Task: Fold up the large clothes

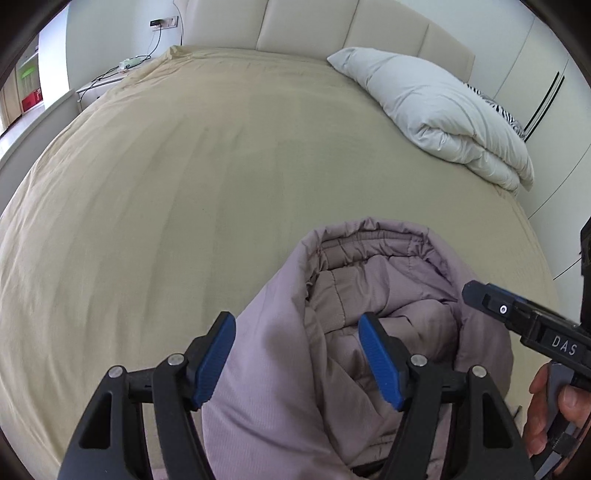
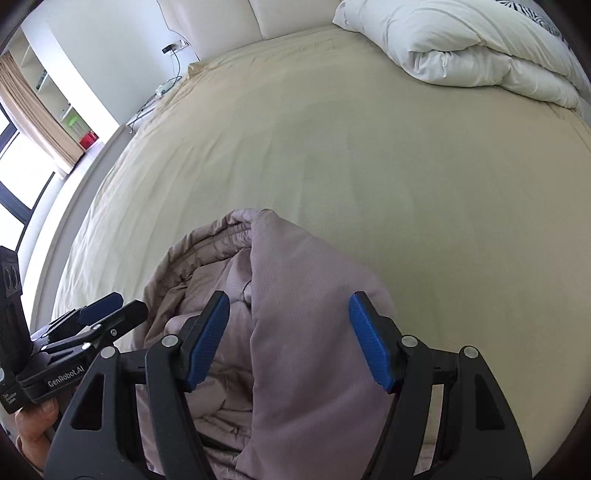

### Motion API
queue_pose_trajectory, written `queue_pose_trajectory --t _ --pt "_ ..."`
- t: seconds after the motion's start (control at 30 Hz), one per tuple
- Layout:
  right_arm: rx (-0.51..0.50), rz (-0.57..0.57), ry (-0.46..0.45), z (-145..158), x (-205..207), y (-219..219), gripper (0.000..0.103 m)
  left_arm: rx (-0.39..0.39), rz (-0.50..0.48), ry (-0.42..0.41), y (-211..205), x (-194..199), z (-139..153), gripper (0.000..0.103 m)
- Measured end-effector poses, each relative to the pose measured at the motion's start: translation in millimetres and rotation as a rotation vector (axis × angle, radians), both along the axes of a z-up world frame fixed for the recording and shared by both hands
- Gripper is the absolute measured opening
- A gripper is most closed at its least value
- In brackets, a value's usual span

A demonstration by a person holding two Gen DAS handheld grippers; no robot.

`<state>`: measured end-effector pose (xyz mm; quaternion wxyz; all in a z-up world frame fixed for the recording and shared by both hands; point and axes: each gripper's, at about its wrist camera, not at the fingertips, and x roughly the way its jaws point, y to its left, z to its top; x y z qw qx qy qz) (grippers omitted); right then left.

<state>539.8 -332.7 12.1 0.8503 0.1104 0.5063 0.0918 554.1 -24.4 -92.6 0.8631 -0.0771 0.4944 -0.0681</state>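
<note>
garment: a puffy mauve padded coat (image 1: 332, 369), folded into a bundle, lies on the near part of the bed; its quilted, taupe-looking lining and a gathered elastic hem show at the open top.
left gripper (image 1: 295, 358): black frame, ribbed blue pads; fingers released and spread wide, hovering over the bundle's left fold, pads not pressing the cloth.
right gripper (image 2: 290, 339): same build; fingers released and spread, over the smooth outer fold, gripping nothing.
bed (image 1: 184, 184): wide mattress under a beige sheet with faint creases, nothing lying between the coat and the headboard.
duvet (image 1: 443, 110): white, thick, folded, at the far right corner of the bed; a zebra-print item peeks out behind it.
headboard (image 1: 314, 26): cream padded panels.
nightstand (image 1: 96, 88): far left, with cables running to a wall socket.
left view only: a hand (image 1: 546, 406) holding the right tool, marked "das".
right view only: window with tan curtain (image 2: 40, 110), white shelves, and the left tool marked "genrobot.ai".
</note>
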Motion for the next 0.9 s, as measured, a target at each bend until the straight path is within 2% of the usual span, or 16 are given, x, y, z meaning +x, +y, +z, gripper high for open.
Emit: queue_pose_trajectory --t 0.07,0.13,0.2,0.23,0.27,0.3,0.33,0.37,0.5,0.67,0.73,0.83,0.9 --pt "-0.049 0.009 0.02 -10.9 17.3 9.7 0.067 0.043 -0.015 0.046 -7.3 9.7 -15.3 0.072" --pt "-0.083 0.005 0.062 -22.8 29.1 12.2 0.067 0.049 0.008 0.095 -5.7 15.8 -30.7 0.066" --pt "-0.109 0.01 0.077 -34.5 37.3 15.6 0.067 0.016 0.04 0.145 1.5 18.6 -43.7 0.045" --pt "-0.119 0.015 0.088 -40.2 37.1 15.6 0.067 -0.002 0.046 0.155 4.5 18.3 -46.3 0.042" --pt "-0.117 0.018 0.101 -45.6 39.6 15.3 0.063 -0.004 0.048 0.15 5.3 16.0 -46.5 0.035" --pt "-0.116 0.018 0.109 -50.6 41.2 14.6 0.05 0.005 0.041 0.142 4.3 12.9 -45.0 0.031" --pt "-0.11 0.019 0.115 -53.7 41.2 13.8 0.044 0.011 0.036 0.125 3.4 8.6 -41.7 0.024" --pt "-0.108 0.023 0.109 -54.9 40.2 13.4 0.033 0.008 0.037 0.1 3.3 2.7 -36.7 0.02" --pt "-0.117 0.025 0.0 -39.5 16.0 10.3 0.014 -0.005 0.036 -0.046 7.5 -32.3 -4.4 0.016" --pt "-0.122 0.027 -0.274 16.0 -63.4 -4.3 0.012 -0.038 0.002 -0.276 10.5 -110.9 41.9 0.015" --pt "-0.082 0.022 -0.362 32.6 -109.0 -15.2 0.012 -0.059 -0.016 -0.366 11.4 -155.1 53.5 0.015" --pt "-0.011 0.016 -0.45 40.2 -178.3 -32.8 0.012 -0.09 -0.036 -0.44 9.3 -212.8 57.0 0.015" --pt "0.041 0.004 -0.449 32.9 -221.7 -42.9 0.012 -0.111 -0.035 -0.459 7.9 -245.6 50.6 0.016"
